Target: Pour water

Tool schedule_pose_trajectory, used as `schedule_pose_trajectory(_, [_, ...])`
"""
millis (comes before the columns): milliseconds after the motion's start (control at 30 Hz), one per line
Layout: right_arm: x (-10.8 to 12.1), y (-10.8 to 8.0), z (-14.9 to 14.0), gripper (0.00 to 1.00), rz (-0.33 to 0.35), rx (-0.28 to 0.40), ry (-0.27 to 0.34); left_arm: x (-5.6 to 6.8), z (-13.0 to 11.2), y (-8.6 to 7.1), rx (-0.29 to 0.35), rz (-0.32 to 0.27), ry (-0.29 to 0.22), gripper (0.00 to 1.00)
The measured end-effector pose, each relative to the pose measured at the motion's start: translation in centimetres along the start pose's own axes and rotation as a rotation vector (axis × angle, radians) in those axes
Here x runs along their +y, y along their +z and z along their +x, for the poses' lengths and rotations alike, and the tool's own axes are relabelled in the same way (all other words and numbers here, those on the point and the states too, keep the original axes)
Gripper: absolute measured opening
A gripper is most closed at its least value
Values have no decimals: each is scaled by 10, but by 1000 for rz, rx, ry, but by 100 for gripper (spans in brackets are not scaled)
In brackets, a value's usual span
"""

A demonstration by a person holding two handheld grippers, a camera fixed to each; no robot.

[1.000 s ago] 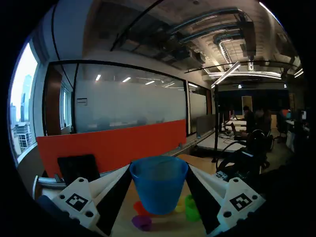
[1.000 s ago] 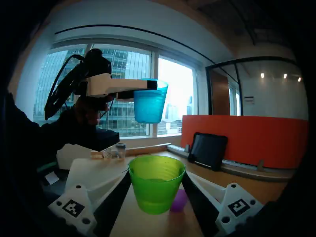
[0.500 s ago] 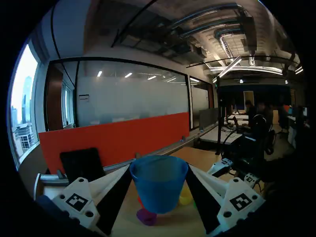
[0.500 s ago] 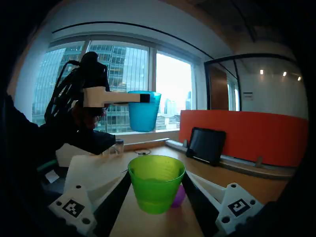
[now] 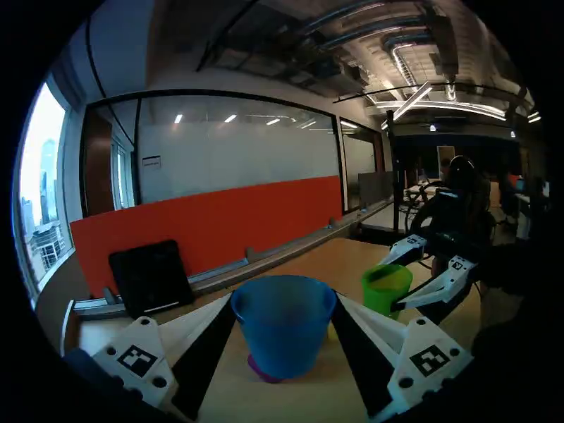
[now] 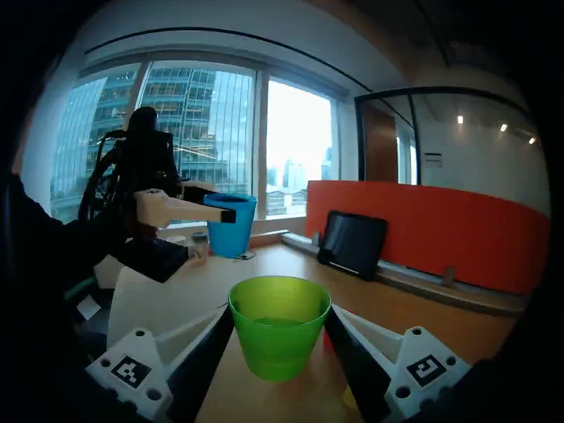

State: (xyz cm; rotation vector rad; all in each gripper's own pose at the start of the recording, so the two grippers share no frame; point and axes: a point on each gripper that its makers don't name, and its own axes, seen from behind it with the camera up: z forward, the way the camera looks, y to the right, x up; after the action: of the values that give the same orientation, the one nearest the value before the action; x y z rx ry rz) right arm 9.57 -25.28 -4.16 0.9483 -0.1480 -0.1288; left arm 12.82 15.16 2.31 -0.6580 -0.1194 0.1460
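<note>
Above a wooden office desk (image 5: 338, 261), the left gripper (image 5: 283, 304) pinches an upright blue cup (image 5: 284, 338) between both fingers, while the right gripper (image 6: 280, 310) clamps a green cup (image 6: 280, 345) holding what looks like water, the two cups well apart. Tipping the green cup before its rim is over the blue one would likely wet the desk. Either smooth, tapered cup could also slip in its grip.

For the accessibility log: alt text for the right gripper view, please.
The right gripper holds an upright green cup between its fingers over a wooden table. Farther left, the left gripper holds a blue cup upright in front of tall windows.
</note>
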Motion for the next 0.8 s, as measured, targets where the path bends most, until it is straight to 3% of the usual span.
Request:
schedule_pose_trajectory(300, [5, -15, -16, 90, 4, -65, -12, 11, -39, 2, -68, -25, 20, 89])
schedule_pose_trajectory(800, [13, -31, -54, 90, 19, -214, -42, 49, -106, 13, -208, -121, 60, 89])
